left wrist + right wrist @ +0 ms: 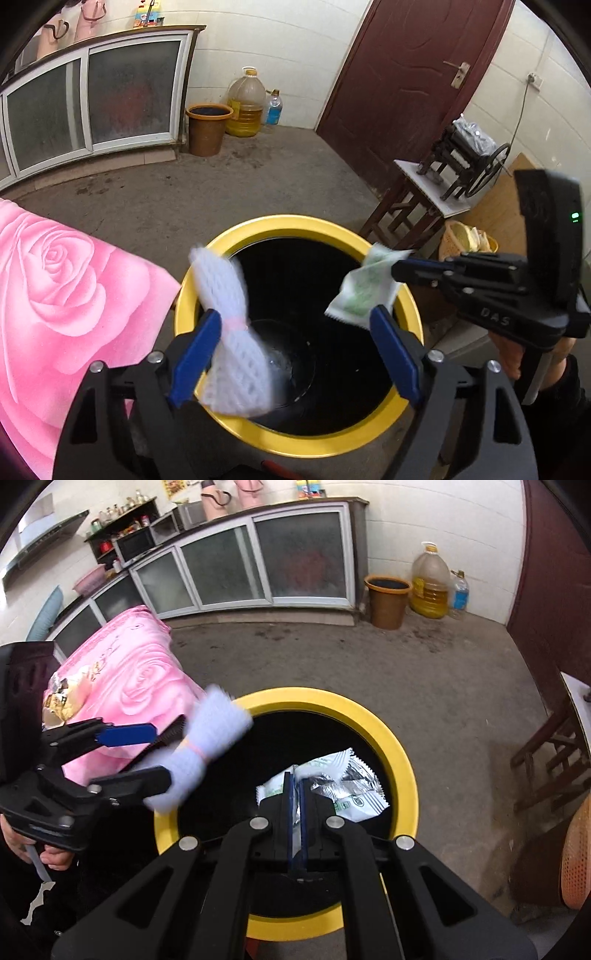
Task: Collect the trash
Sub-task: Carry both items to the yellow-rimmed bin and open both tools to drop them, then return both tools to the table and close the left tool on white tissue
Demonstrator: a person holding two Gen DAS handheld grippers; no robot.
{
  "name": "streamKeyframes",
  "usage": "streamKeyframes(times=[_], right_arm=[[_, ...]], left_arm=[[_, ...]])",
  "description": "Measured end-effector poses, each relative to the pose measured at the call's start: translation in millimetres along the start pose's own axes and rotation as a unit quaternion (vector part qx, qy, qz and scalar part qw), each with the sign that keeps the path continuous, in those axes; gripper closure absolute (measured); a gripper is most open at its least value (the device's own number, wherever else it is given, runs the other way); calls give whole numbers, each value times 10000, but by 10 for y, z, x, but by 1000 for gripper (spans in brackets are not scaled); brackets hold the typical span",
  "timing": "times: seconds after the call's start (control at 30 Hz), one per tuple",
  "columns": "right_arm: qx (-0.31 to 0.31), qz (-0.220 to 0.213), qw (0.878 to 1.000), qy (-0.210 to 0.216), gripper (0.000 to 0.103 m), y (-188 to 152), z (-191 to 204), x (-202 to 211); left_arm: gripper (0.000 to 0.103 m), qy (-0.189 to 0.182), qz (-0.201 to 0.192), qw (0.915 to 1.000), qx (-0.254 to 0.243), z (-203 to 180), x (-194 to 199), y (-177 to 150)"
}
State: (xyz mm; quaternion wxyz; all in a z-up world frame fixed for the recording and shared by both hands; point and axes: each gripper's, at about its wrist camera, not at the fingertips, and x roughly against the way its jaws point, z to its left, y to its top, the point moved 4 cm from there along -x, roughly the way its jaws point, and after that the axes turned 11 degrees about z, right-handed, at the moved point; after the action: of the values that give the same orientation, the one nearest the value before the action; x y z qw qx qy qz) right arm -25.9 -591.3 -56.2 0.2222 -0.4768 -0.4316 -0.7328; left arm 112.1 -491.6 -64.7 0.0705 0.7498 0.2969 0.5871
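A black bin with a yellow rim point(295, 226) point(399, 734) stands on the floor below both grippers. My left gripper point(295, 325) is open above the bin mouth. A white foam net wrap point(231, 321) tied with a pink band is blurred beside its left finger, over the bin; it also shows in the right wrist view point(199, 746) between the left gripper's open fingers. My right gripper point(295, 775) is shut on a green-and-white foil wrapper point(347, 786) over the bin. The wrapper also shows in the left wrist view point(364, 288).
A pink rose-patterned cloth point(55, 295) covers a surface left of the bin, with a snack packet point(62, 698) on it. A brown bucket point(207, 127), an oil jug point(245, 103), a wooden stool point(410, 199) with a machine, and a door point(406, 74) stand around.
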Motion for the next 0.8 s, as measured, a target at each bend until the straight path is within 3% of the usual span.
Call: streamKeyframes(times=[0.1, 0.17, 0.23, 0.4, 0.57, 0.8], right_arm=[[-63, 31, 10000, -58, 94, -24, -45, 0], [-91, 10, 9999, -122, 80, -36, -55, 10], [-134, -43, 9999, -71, 74, -48, -54, 44], [-232, -292, 9991, -178, 74, -77, -50, 187], [114, -960, 9942, -476, 74, -134, 179, 481], [1131, -1547, 9813, 186, 74, -86, 1021, 717]], left_arm=[[8, 25, -114, 9999, 26, 4, 61, -10], [8, 40, -189, 9998, 77, 18, 128, -16], [8, 8, -282, 9995, 119, 15, 201, -17], [8, 196, -627, 9977, 190, 42, 509, -86], [8, 628, -1017, 9921, 374, 163, 989, -287], [8, 1572, -1489, 9730, 800, 590, 1930, -972]])
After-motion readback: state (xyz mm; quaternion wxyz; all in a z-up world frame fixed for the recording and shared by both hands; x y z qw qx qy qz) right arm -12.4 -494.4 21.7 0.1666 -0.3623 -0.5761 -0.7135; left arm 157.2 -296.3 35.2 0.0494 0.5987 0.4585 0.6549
